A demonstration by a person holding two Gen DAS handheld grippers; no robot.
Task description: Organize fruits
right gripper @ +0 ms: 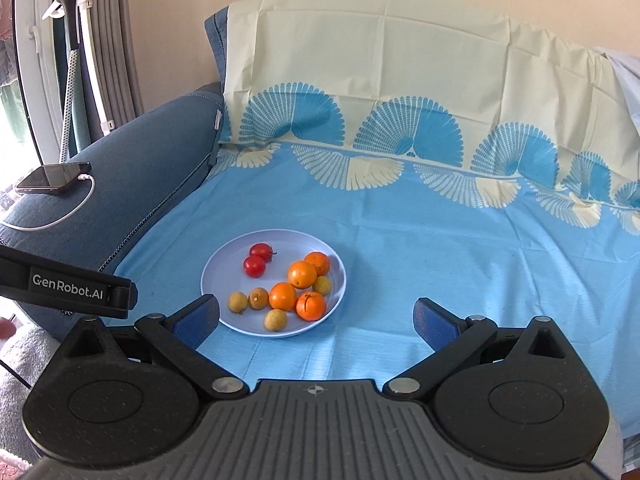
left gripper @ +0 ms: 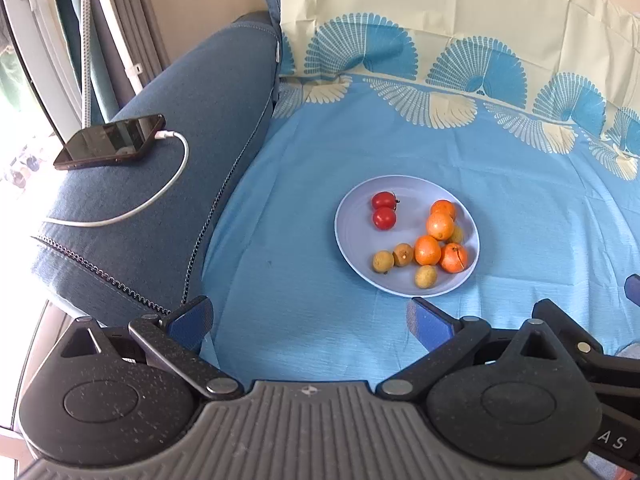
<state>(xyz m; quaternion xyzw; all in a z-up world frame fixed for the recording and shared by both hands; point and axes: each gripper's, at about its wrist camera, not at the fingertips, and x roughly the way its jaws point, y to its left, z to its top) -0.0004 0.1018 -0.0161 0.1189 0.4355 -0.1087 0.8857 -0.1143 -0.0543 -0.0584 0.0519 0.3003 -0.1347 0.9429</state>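
A pale blue plate (left gripper: 352, 236) (right gripper: 224, 272) lies on the blue sheet. It holds two red tomatoes (left gripper: 384, 210) (right gripper: 256, 260), several oranges (left gripper: 440, 226) (right gripper: 302, 274) and several small yellow-brown fruits (left gripper: 383, 261) (right gripper: 237, 302). My left gripper (left gripper: 310, 320) is open and empty, short of the plate's near left side. My right gripper (right gripper: 316, 318) is open and empty, just short of the plate's near edge. The left gripper's body (right gripper: 68, 286) shows at the left of the right wrist view.
A blue sofa armrest (left gripper: 160, 208) (right gripper: 132, 184) stands to the left, with a phone (left gripper: 110, 142) (right gripper: 52, 178) and white charging cable (left gripper: 168, 188) on it. A cream and blue patterned cloth (left gripper: 440, 20) (right gripper: 400, 80) covers the backrest. Blue sheet (right gripper: 460, 260) extends to the right.
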